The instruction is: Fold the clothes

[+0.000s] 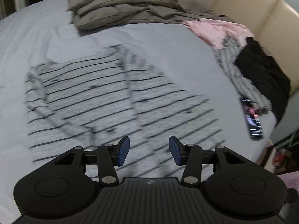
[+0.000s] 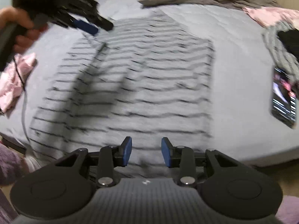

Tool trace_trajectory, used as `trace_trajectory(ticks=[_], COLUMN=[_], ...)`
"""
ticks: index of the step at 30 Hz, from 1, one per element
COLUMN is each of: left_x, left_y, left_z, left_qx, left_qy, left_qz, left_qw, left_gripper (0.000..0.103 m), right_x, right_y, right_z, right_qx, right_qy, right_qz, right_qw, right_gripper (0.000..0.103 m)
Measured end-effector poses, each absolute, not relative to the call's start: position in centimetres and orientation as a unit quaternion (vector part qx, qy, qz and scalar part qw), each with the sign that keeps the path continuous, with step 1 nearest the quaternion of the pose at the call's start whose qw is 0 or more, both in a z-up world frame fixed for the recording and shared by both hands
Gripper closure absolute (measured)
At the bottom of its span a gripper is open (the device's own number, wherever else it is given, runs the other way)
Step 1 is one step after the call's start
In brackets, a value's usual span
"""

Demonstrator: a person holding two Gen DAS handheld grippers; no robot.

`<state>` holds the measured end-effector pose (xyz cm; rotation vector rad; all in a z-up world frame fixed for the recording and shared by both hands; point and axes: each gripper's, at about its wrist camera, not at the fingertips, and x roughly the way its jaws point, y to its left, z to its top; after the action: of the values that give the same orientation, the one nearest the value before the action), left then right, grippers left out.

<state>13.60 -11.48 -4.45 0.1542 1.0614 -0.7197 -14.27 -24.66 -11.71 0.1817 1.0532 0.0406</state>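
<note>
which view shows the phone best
The left wrist view: the phone lies whole on the bed sheet, beside the dark clothes pile. The right wrist view shows it blurred at the right edge.

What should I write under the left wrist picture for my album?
Open left claw above a folded striped shirt on the grey bed, phone nearby.

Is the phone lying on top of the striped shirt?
No, the phone lies on bare sheet beside the striped shirt.
</note>
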Motion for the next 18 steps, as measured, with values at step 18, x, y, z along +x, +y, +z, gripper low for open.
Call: trace_trajectory(ticks=[18], left_x=[15.1], left_y=[-31.2], left_z=[-9.1], left_qx=[0.108], left_qy=[0.570], left_qz=[-0.325], left_qw=[0.747], left_gripper=[0.054], right_x=[-15.5], right_y=[-32.2], right_z=[-15.1], right_qx=[0.188], right_qy=[0.519], right_qz=[0.002], right_qw=[0.834], right_gripper=[0.047])
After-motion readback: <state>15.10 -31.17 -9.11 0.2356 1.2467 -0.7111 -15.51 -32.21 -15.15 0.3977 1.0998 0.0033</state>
